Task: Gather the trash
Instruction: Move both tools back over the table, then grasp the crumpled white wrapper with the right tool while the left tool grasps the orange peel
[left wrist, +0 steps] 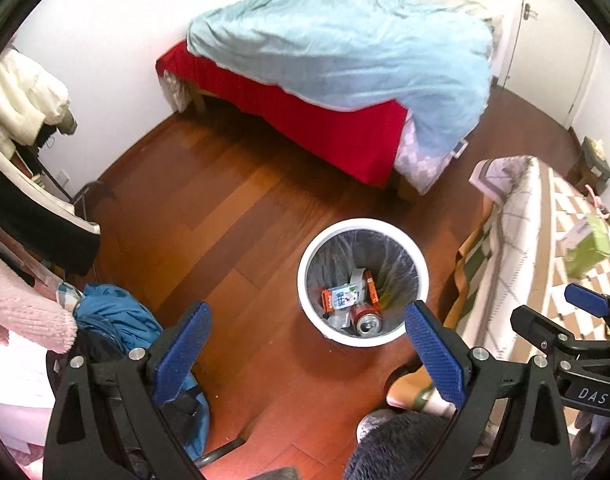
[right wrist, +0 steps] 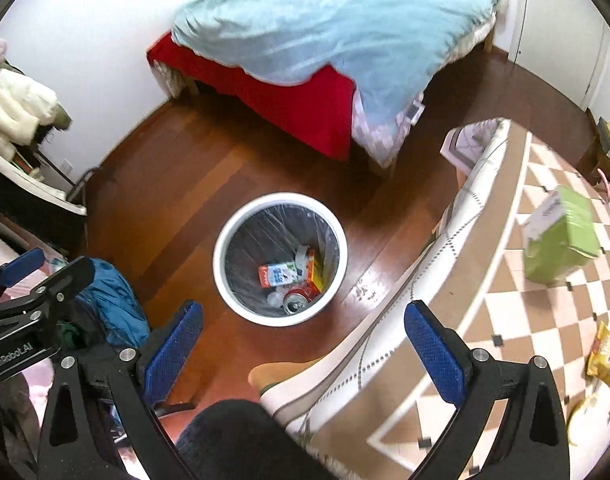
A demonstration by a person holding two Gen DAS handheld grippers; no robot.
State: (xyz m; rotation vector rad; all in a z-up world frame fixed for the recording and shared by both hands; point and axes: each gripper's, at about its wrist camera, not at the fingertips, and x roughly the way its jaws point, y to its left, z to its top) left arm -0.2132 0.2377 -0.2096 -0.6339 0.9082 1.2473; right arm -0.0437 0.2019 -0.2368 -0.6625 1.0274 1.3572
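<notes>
Home bedroom: bed (left wrist: 305,92), hanging clothes (left wrist: 21,100).

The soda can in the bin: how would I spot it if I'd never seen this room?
Find the white round trash bin on the wooden floor, between the bed and the checkered table. At its bottom, nearest the camera, lies the red soda can. Unlike the flat cartons beside it, it is round, with its silver top facing up.

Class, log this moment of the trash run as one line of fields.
left gripper: open, empty | right gripper: open, empty | bin: on floor, holds can, cartons | green box, snack bag: on table, uncollected
</notes>
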